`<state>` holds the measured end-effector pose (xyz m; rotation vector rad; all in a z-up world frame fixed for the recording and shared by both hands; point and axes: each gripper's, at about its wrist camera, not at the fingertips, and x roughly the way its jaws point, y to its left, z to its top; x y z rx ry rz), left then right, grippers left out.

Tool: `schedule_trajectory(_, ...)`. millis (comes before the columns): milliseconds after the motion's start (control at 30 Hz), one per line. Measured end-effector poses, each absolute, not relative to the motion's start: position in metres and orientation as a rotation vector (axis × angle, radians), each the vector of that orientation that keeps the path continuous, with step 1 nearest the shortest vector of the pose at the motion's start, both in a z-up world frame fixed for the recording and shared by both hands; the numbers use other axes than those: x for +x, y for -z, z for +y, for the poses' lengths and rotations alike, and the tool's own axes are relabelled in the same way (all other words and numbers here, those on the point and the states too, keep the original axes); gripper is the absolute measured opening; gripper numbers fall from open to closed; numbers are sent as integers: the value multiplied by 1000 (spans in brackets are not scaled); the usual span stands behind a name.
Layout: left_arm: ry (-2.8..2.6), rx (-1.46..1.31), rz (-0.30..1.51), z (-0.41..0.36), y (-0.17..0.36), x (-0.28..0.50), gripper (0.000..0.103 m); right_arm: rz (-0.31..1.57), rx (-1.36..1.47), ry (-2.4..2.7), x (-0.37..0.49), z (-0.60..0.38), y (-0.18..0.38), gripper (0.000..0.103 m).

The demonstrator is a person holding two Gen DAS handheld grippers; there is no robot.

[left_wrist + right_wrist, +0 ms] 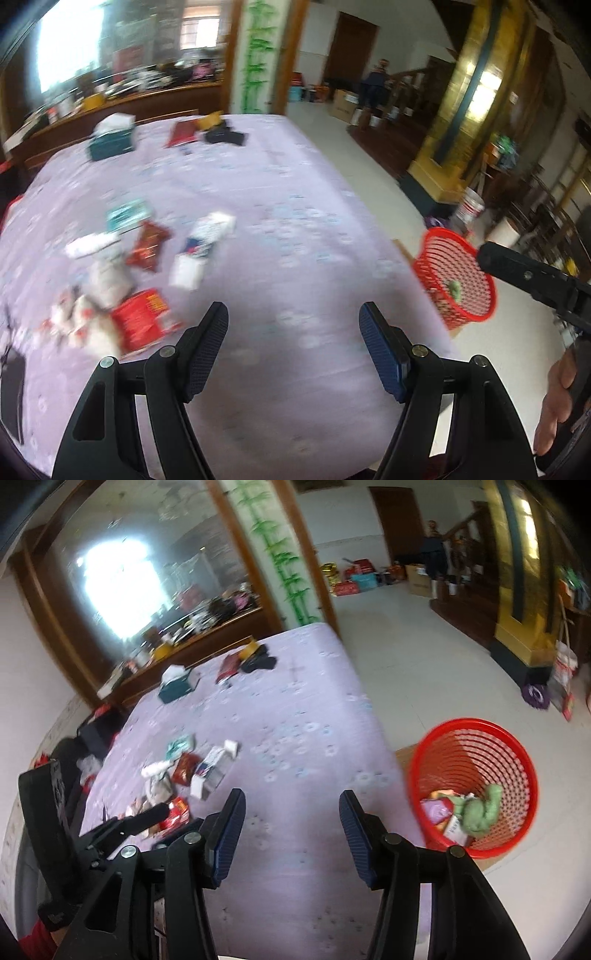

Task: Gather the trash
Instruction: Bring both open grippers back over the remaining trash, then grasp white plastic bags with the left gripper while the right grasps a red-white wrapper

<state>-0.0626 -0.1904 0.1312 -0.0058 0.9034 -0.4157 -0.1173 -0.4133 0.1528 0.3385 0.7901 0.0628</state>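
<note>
Both hand-held grippers wide open, nothing held: left hand-held gripper (293, 347) and right hand-held gripper (291, 834) hovering over bare lilac flower-print bedsheet (280, 236), not touching anything.

Trash still scattered on the bed, off to the left of both: red printed cardboard box (142, 319) nearest, crumpled white paper wad (109, 280) right beside it, dark red foil snack wrapper (147, 245) a bit further, white-and-blue flat carton (207, 236) next to that, teal-and-white packet (127, 216) behind. Blurry pics tho, can't read labels.

Red plastic mesh basket (476, 786) on the floor just off the bed's right edge, already some wrappers + a green soft lump inside.

Handling guess: all prob v light. Box stiff-ish but likely crushable, so pinch across its thin edge. Foil wrapper slippery + floppy, so grab a crimped end. Paper wad soft, squeeze anywhere.
</note>
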Motion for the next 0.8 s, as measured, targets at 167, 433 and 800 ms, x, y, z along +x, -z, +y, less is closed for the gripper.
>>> schedule_trajectory(167, 287, -70, 920, -117, -123, -55, 72, 809, 263, -87, -104, -376, -148, 61)
schedule_trajectory(433, 81, -77, 937, -11, -109, -39, 72, 829, 179, -134, -89, -328, -141, 61)
schedule_trajectory(800, 51, -64, 1066, 45, -52, 17, 72, 902, 192, -312, -72, -260, -131, 61)
